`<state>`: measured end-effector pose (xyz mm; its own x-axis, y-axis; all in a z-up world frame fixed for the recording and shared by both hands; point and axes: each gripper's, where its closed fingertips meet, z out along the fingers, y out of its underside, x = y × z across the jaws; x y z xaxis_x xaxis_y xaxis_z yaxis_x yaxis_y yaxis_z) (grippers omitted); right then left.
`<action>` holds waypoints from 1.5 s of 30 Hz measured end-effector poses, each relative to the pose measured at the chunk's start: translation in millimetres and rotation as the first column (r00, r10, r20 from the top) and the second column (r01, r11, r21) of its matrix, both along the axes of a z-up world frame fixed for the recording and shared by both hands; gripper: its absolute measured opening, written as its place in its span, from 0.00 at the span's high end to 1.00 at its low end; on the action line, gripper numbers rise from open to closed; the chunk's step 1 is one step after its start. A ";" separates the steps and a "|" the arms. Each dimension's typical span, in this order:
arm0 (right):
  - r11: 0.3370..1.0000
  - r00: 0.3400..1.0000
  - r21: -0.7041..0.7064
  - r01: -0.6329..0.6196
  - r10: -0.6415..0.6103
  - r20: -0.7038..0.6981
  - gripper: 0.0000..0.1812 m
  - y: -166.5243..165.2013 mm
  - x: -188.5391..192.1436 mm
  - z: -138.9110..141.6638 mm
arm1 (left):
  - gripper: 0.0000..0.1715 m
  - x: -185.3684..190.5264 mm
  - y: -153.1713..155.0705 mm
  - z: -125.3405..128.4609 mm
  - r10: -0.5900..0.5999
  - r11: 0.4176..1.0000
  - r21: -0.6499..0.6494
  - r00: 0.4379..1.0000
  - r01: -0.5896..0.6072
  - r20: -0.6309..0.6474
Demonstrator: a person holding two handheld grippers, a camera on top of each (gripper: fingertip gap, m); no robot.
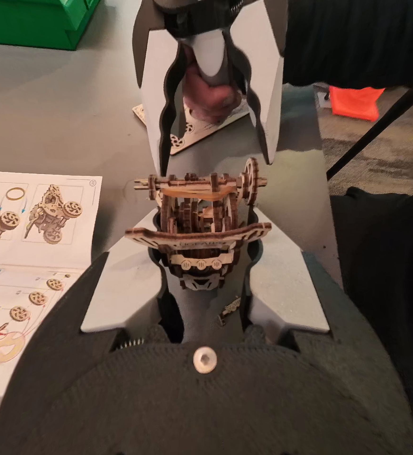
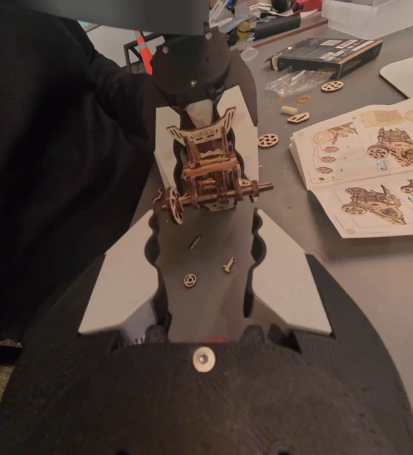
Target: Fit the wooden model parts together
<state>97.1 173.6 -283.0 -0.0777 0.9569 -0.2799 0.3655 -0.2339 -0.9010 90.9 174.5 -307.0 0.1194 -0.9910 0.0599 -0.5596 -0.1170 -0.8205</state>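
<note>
The wooden model car body [image 1: 200, 236] is clamped between my left gripper's fingers [image 1: 205, 214], with its axle end pointing away from them. The axle carries one spoked wheel [image 1: 249, 179]; its other end is a bare stub [image 1: 141, 183]. A rubber band [image 1: 195, 194] stretches across the frame. My right gripper [image 1: 216, 165] faces the model from the far side, open and empty, its jaws straddling the axle. In the right wrist view, the right gripper [image 2: 204, 214] is open just short of the model [image 2: 210, 172], which the left gripper [image 2: 210, 194] holds.
Loose wheels [image 2: 268, 140] [image 2: 332, 86], a small ring [image 2: 190, 280], a pin [image 2: 228, 264] and a stick [image 2: 194, 242] lie on the grey table [image 2: 348, 295]. An open instruction booklet [image 2: 372, 172], a dark box [image 2: 323, 54], a wooden parts sheet [image 1: 200, 128] and a green box [image 1: 35, 22] are nearby. My left and right fingertips are right by each other. The stick [image 2: 194, 242] sits 5 cm or so from the ends of my left fingers.
</note>
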 end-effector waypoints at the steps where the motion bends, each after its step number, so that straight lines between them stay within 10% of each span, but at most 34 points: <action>1: 1.000 1.000 0.002 0.007 -0.007 0.009 0.59 1.2 1.4 -1.1 | 0.62 -0.9 1.1 -1.2 0.000 1.000 -0.008 1.000 0.000 -0.015; 10: 0.996 0.990 0.023 0.087 -0.089 0.105 0.61 12.5 14.2 -17.2 | 0.61 -17.0 17.5 -43.9 -0.030 0.999 -0.034 0.941 0.020 -0.337; 18: 0.988 0.982 0.076 0.133 -0.141 0.122 0.60 8.1 22.7 -13.3 | 0.51 -44.8 17.1 -23.9 0.065 0.996 -0.031 0.949 -0.078 -0.309; 28: 0.978 0.981 0.095 0.186 -0.191 0.043 0.61 -8.5 27.5 -1.8 | 0.60 -203.2 -8.1 -16.2 0.389 0.898 -0.013 0.808 -0.440 -0.441; 45: 0.966 0.975 0.133 0.223 -0.222 -0.024 0.63 -23.5 31.2 12.3 | 0.82 -223.5 11.1 -44.0 0.518 0.809 -0.046 0.747 -0.586 -0.417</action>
